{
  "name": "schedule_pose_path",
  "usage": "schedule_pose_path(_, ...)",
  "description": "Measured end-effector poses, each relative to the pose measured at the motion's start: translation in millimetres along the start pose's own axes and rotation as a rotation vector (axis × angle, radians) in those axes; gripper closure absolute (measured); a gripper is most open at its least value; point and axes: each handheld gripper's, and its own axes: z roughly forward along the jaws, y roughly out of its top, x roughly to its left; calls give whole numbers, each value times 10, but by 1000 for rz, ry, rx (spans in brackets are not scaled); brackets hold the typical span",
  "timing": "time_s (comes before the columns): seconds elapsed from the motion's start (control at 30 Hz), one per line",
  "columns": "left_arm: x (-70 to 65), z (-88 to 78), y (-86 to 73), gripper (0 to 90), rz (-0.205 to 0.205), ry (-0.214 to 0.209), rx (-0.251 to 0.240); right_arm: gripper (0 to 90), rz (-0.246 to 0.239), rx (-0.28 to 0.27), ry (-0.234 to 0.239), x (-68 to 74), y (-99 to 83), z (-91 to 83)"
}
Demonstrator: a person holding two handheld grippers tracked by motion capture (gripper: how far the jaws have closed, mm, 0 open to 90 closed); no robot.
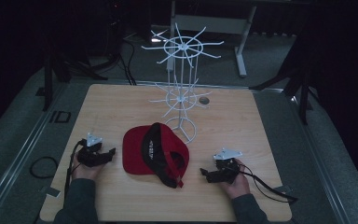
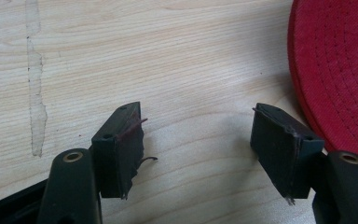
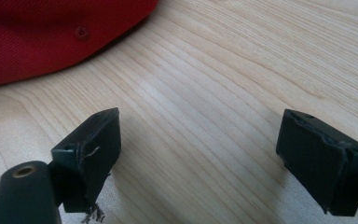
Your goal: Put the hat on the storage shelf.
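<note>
Now red cap [image 1: 154, 154] btwn L tongs [image 1: 111, 152] & R tongs [image 1: 204, 173], untouched.

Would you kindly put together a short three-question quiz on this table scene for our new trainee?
1. True or false: the left gripper is shut on the red cap.
2. What stands on the table behind the cap? A) a white wire rack B) a blue bucket C) a stack of plates
3. What lies between the jaws of the right gripper?

Key:
1. False: its jaws stand open beside the cap's brim, with bare wood between them.
2. A, the white wire rack.
3. Nothing but bare tabletop; the cap lies off to one side.
</note>
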Motion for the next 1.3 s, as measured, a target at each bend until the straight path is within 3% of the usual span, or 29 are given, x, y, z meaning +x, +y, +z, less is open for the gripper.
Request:
schedule_pose_path(0.17,-2,-4,6,349,0,1,6,136,0,0,0,0,0,0)
schedule_pose_path(0.23,-2,-17,24,396,7,-3,20,136,0,0,0,0,0,0)
schedule_pose_path(0.33,-4,-33,68,625,9,-16,40,136,0,0,0,-1,1,0)
schedule_pose_path(0.43,-31,-81,143,642,23,-38,17,136,0,0,1,-1,1,0)
schedule_pose_path(0.57,-64,-182,313,618,25,-101,-45,136,0,0,0,-1,1,1)
schedule_pose_path(0.77,-131,-216,649,521,79,-158,-57,136,1,1,1,-1,1,0)
schedule_pose_path(0.93,-261,-142,897,457,134,-218,-56,136,2,2,1,-1,2,-2)
schedule_pose_path(1.07,-314,-75,987,446,146,-240,-54,136,1,2,1,-1,2,-2)
schedule_pose_path(1.3,-512,86,1128,340,222,-264,-36,136,1,2,1,-1,2,-2)
